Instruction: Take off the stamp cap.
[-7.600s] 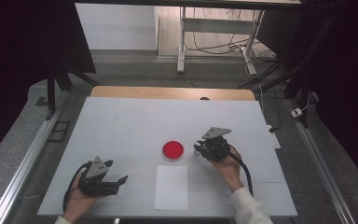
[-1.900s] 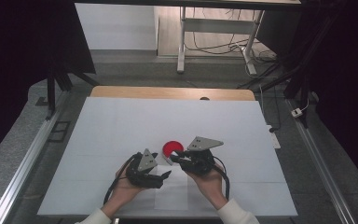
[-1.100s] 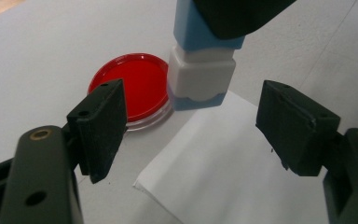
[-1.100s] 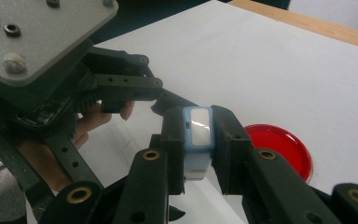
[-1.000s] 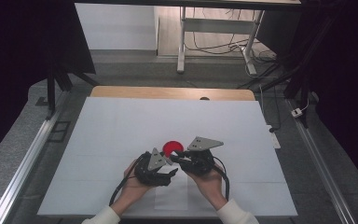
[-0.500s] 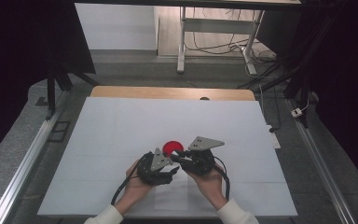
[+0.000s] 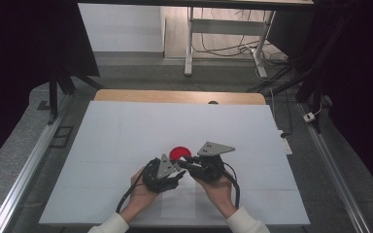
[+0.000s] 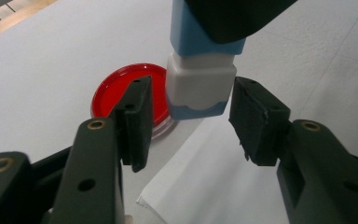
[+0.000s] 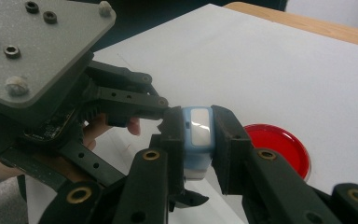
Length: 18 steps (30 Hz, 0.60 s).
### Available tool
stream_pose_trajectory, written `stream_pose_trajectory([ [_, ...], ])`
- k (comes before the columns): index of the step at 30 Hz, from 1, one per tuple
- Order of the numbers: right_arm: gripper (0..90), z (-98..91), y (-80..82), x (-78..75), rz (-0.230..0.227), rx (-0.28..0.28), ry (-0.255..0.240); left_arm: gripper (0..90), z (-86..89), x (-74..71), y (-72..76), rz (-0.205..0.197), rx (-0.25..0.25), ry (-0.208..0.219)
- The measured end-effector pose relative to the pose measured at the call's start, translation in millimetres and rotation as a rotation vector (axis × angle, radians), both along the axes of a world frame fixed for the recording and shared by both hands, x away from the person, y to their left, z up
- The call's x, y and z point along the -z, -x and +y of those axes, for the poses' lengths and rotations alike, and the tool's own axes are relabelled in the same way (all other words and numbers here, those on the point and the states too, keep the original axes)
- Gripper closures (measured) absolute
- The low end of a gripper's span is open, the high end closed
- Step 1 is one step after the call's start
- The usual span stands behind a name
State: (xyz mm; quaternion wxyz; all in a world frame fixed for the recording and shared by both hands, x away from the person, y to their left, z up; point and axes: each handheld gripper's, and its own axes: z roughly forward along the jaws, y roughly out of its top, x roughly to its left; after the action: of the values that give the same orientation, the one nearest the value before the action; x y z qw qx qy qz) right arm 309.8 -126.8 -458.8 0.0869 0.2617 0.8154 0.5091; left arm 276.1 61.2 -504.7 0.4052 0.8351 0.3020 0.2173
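1. Gripping a small blue-and-white plastic block (image 9: 196, 140), the right gripper (image 9: 196, 135) has its two black jaws pressed flat on the block's sides, with the block's pale window facing the camera in the right gripper view.
2. The block's white lower end (image 8: 200, 84) hangs down between the pads of the left gripper (image 8: 189, 116) in the left gripper view.
3. The left gripper's jaws have just been closing around that white end; a narrow gap shows on each side, so the pads seem not to press on it yet, though the angle makes this hard to judge.
4. A round red dish with a clear rim (image 8: 121, 95) lies on the white table (image 7: 126, 131), just behind the block and the left jaw.
5. A white sheet of paper (image 8: 205, 186) lies on the table below both grippers, its corner near the dish.
6. In the high view the two grippers meet tip to tip just in front of the red dish (image 7: 179, 153), the left gripper (image 7: 177, 172) and right gripper (image 7: 184, 165) each held in a hand.
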Motion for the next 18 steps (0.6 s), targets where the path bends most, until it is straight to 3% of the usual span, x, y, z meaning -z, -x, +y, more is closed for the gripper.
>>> stream_pose_trajectory([
  [12,74.9,-0.3,-0.6,1.3,0.013,0.010,-0.012,58.5,0.1,0.8,0.4,-0.010,0.003,-0.014],
  [18,74.9,-0.1,-1.8,2.9,0.035,0.042,-0.029,61.7,0.3,1.7,0.4,-0.018,-0.002,-0.026],
])
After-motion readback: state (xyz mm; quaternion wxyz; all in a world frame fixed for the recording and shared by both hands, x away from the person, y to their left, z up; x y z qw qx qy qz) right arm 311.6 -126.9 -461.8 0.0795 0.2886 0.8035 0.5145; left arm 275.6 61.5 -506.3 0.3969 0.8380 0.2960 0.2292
